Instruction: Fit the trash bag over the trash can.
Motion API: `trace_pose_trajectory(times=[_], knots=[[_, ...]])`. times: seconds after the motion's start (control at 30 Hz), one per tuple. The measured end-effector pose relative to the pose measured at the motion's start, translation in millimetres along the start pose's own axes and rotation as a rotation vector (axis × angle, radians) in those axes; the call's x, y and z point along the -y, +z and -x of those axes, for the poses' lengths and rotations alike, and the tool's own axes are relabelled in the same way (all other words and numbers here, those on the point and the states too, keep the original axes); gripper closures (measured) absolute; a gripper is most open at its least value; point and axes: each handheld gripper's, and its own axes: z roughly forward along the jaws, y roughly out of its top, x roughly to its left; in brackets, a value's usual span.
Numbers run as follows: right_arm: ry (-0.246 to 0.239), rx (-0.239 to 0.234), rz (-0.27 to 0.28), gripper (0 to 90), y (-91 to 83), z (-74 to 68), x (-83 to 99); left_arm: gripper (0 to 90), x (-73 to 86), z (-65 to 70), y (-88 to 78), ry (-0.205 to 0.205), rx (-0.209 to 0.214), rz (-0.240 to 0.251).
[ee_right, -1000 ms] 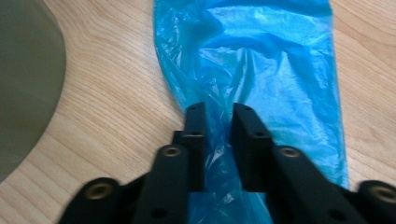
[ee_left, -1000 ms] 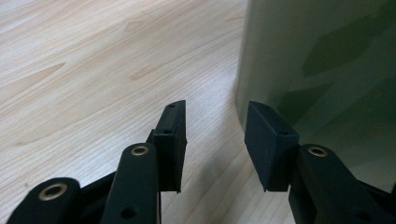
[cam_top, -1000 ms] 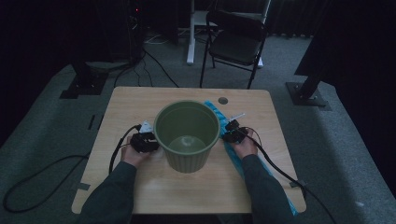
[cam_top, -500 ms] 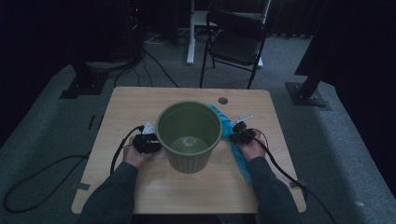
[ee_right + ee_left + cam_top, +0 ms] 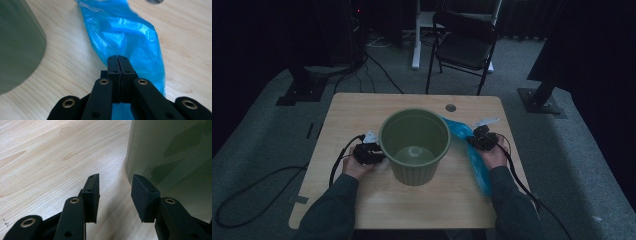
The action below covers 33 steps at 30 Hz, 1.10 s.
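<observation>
Both hands checked: your right gripper (image 5: 119, 58) fingers just closed, pinching blue bag (image 5: 130, 37), now lifted off counter (image 5: 362, 107). Left gripper (image 5: 115, 186) fingers spread beside green bin (image 5: 414, 145); lining comes next.

In the high view the green bin (image 5: 414, 145) hides part of the blue bag (image 5: 474, 155) behind its right side. In the left gripper view the bin runs off the right and top edges. In the right gripper view the jaws cover the bag's lower middle; whether film is pinched between them cannot be told
</observation>
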Motion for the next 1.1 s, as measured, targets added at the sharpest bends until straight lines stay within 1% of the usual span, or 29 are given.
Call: trace_pose_trajectory(times=[0.07, 0.13, 0.17, 0.4, 0.5, 0.53, 0.67, 0.93, 1.1], knots=[[0.001, -0.003, 0.016, 89.7, -6.4, 0.4, -2.9, 58.6, 0.0, 0.0, -0.5, -0.003, 0.001, 0.004], [-0.005, -0.005, 0.038, 89.7, -15.0, 0.7, -7.2, 58.6, 0.0, 0.1, -0.5, -0.002, 0.0, 0.003], [-0.008, -0.004, 0.04, 89.7, -16.8, 0.6, -8.1, 58.6, -0.1, 0.3, -0.5, 0.001, 0.0, 0.002], [-0.022, -0.009, 0.099, 89.7, -40.2, -0.9, -19.7, 58.6, -0.4, 1.4, -0.4, 0.007, 0.003, 0.002], [-0.021, -0.013, 0.118, 89.7, -47.5, -1.2, -23.9, 58.6, -0.3, 1.6, -0.2, 0.008, 0.004, 0.001], [-0.021, -0.013, 0.118, 89.7, -47.5, -1.2, -23.9, 58.6, -0.3, 1.6, -0.2, 0.008, 0.004, 0.001], [-0.026, -0.015, 0.149, 89.6, -59.2, -3.1, -31.6, 58.5, -0.1, 1.6, -0.2, 0.008, 0.004, 0.0], [-0.038, -0.018, 0.18, 89.6, -70.9, -6.8, -38.8, 58.4, -0.2, 2.4, 0.2, 0.01, 0.005, -0.003], [-0.05, -0.017, 0.207, 89.6, -81.9, -9.8, -44.9, 58.4, -0.2, 2.6, 0.8, 0.017, 0.008, -0.011]])
